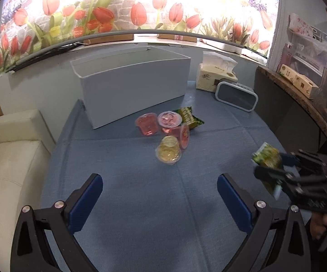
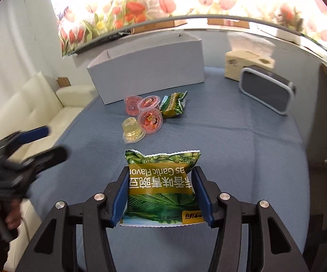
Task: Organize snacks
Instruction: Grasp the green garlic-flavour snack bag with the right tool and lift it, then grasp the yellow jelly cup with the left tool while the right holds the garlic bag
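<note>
Right gripper (image 2: 161, 195) clamped on a green pea packet (image 2: 162, 188), held above the blue cloth (image 2: 242, 149), well short of the white box (image 2: 147, 72). Left gripper (image 1: 160, 195) spread wide, holding nothing. Near the box front: three pink jelly cups (image 2: 149, 121), one yellow cup (image 2: 132, 131), another green packet (image 2: 173, 105).

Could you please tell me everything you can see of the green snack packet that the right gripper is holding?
The green snack packet is a glossy, puffy foil pouch with crimped ends, printed with green peas, leaves and an olive band reading "Garlic Flavor" beside Chinese characters, all upside down in the right wrist view. The right gripper clamps it by both side edges between its blue pads. It seems lifted off the blue tablecloth, nearer than the jelly cups, touching only the pads.
</note>
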The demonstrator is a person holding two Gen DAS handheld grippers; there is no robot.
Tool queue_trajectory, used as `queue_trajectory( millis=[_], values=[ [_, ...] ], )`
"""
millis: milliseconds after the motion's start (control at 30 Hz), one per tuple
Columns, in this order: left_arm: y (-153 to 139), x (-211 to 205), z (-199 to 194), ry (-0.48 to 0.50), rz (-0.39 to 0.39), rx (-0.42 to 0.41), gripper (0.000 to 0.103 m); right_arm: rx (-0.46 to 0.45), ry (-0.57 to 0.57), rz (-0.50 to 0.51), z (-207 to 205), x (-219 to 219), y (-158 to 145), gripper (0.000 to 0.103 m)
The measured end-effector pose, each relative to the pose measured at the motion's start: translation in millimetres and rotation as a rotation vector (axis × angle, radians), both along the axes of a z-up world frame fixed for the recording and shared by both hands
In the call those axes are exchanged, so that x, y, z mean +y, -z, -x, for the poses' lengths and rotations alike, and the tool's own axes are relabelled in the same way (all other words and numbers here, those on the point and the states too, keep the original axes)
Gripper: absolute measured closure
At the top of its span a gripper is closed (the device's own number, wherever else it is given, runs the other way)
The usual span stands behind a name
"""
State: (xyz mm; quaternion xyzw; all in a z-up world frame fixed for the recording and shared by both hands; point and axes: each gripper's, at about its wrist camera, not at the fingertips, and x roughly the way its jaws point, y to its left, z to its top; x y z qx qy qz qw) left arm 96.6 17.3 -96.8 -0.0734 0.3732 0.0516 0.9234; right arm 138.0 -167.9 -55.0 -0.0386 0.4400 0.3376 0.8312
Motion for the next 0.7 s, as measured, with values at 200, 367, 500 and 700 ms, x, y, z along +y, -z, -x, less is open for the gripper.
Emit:
queue_trajectory(
  millis=[200,367,500,700],
  values=[
    [23,2,-40,0.018,0.080,0.027,0.000,0.017,0.059,-0.032,35,-30,-12,0.045],
    [46,4,-76,0.003,0.050,0.060,0.000,0.024,0.074,-0.009,64,-40,-12,0.045],
    [61,6,-97,0.005,0.041,0.091,0.000,0.055,0.091,-0.033,77,-48,-13,0.045],
    [68,-1,-106,-0.024,-0.037,0.113,0.033,0.077,0.102,-0.033,79,-53,-11,0.045]
  ],
)
